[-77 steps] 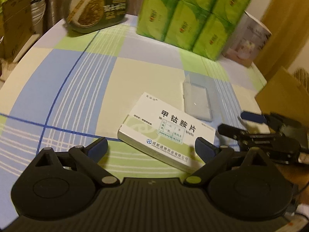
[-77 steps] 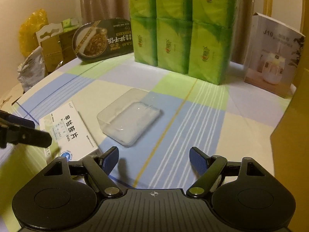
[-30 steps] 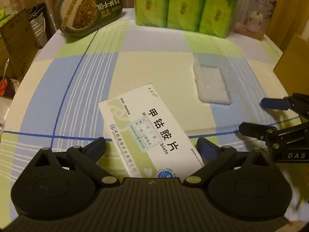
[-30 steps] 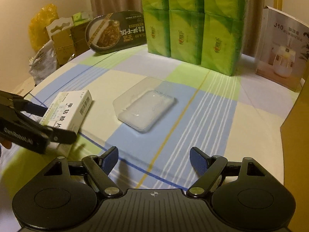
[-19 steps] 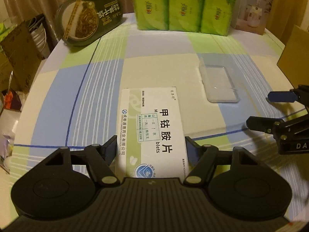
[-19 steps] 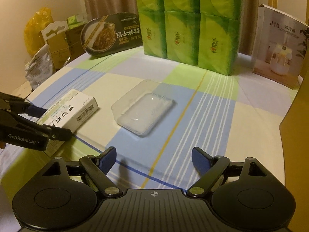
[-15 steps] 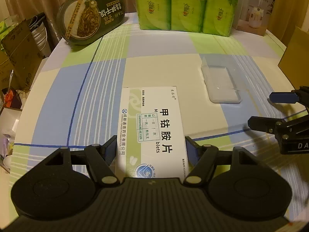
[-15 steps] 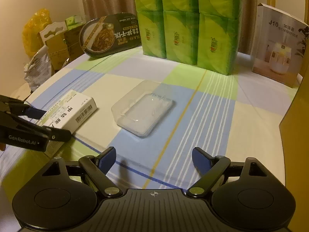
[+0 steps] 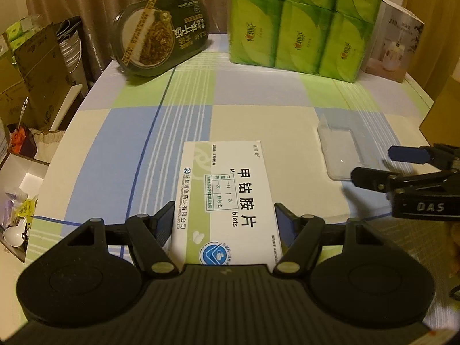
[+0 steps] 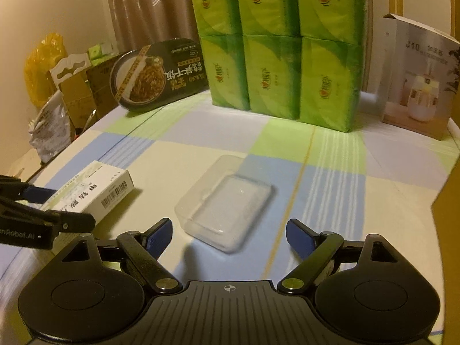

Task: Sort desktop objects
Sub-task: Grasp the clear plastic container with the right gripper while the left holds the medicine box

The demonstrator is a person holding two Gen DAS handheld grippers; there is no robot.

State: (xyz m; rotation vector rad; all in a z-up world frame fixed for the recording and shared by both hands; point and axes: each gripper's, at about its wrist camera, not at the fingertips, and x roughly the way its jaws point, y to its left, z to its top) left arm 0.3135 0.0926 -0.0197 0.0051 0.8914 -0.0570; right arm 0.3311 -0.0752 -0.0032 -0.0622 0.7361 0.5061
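Note:
A white and green medicine box (image 9: 227, 198) lies lengthwise between the fingers of my left gripper (image 9: 224, 222), which is shut on its long sides. The right wrist view shows the same medicine box (image 10: 95, 189) at the left, held by the left gripper (image 10: 69, 205) just above the checked tablecloth. A clear plastic case (image 10: 227, 204) rests flat on the cloth in front of my right gripper (image 10: 230, 234), which is open with its fingertips on either side of the case's near end. In the left wrist view, the right gripper (image 9: 373, 165) hovers by the clear plastic case (image 9: 342, 152).
At the back of the table (image 9: 258, 123) stand a block of green tissue packs (image 9: 299, 26), a dark noodle-meal tray (image 9: 161, 34) leaning upright, and a white product carton (image 10: 417, 86). A brown cardboard box (image 10: 451, 201) borders the right edge. Boxes and bags crowd the floor on the left.
My left gripper closed onto the medicine box after it turned to line up with the fingers. The right gripper moved forward, closer to the clear case.

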